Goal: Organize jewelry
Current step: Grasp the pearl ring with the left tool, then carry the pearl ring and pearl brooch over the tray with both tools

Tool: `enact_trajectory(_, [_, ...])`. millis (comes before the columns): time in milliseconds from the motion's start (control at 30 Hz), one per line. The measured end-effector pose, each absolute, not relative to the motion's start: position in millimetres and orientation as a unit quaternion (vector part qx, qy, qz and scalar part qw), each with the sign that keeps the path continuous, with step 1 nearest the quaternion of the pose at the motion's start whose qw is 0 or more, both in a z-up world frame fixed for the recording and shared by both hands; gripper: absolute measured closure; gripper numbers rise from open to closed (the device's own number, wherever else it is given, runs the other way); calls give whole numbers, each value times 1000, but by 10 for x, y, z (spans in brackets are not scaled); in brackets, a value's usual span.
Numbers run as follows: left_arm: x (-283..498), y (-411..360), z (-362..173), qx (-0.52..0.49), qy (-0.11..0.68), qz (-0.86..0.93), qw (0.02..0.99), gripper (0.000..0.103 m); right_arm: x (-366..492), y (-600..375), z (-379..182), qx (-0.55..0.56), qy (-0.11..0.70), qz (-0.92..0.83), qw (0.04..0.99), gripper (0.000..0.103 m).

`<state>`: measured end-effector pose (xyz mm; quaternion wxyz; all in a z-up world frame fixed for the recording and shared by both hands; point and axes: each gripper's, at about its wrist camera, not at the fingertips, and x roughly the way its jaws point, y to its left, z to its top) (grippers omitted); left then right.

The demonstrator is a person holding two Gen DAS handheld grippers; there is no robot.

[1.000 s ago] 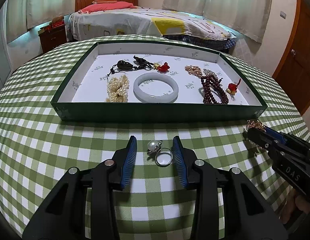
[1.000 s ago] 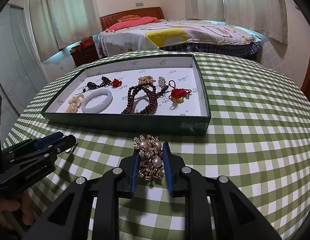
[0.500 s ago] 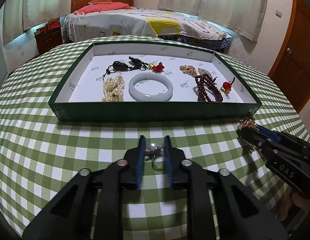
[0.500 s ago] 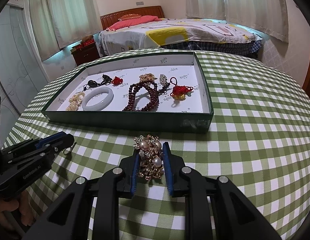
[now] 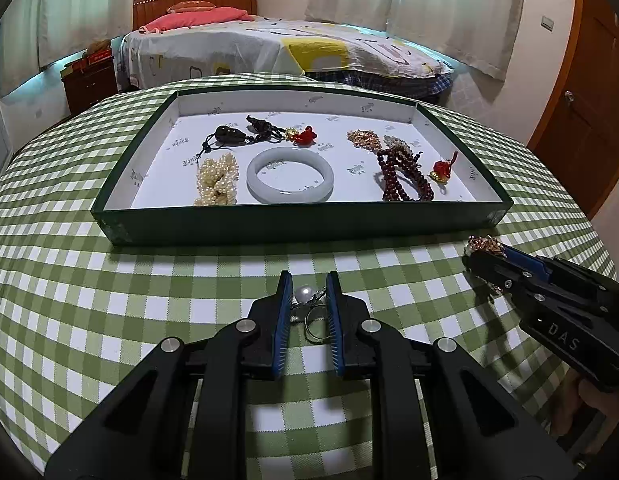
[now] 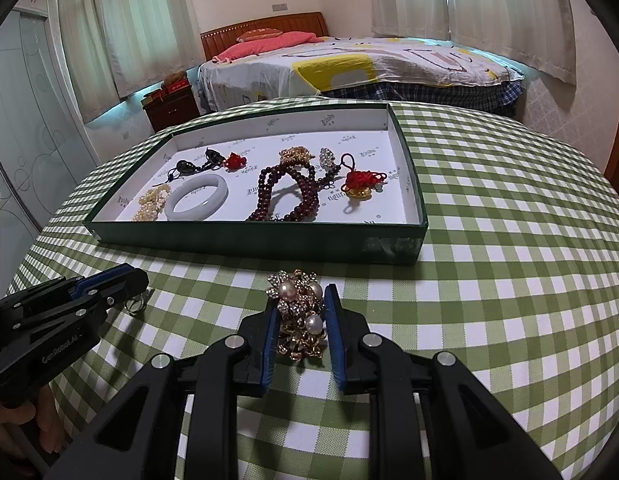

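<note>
**Both grippers clamped on jewelry in front of the tray**

On the green-checked tablecloth (image 5: 109, 300), seen from the left wrist, the left gripper (image 5: 308, 302) has just closed its blue-padded fingers (image 5: 283, 312) onto a pearl ring (image 5: 309, 304); the pearl shows between the tips and the silver band lies against the cloth just behind it. Beyond stands a dark green tray (image 5: 293, 226) with a white floor, holding a heap of small pearls (image 5: 216, 180), a pale jade bangle (image 5: 290, 175), a dark pendant on a cord (image 5: 229, 136), a red knot charm (image 5: 305, 136), a gold chain (image 5: 363, 139), dark red beads (image 5: 403, 178) and a red-and-gold charm (image 5: 443, 168). To the right, the right gripper (image 5: 485, 250) holds a gold cluster at its tip.

From the right wrist, the right gripper (image 6: 301, 308) is shut on a gold brooch set with pearls (image 6: 299, 316), which rests on the cloth just in front of the tray's (image 6: 253, 236) near wall. At the left edge, the left gripper (image 6: 139, 280) pinches the ring (image 6: 135, 306) low over the cloth; a hand (image 6: 41, 428) shows beneath it.
</note>
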<state>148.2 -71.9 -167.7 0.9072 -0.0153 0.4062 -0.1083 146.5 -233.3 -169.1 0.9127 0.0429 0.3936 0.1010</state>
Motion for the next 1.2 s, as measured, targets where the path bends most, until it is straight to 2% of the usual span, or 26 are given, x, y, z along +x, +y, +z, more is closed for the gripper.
enact_trajectory(500, [1448, -690, -1520, -17, 387, -111, 915, 86, 1445, -2359, -1604, 52, 382, 104, 917, 80])
enact_trajectory(1200, [1642, -598, -905, -39, 316, -117, 941, 86, 1600, -2334, -1078, 56, 324, 112, 938, 80])
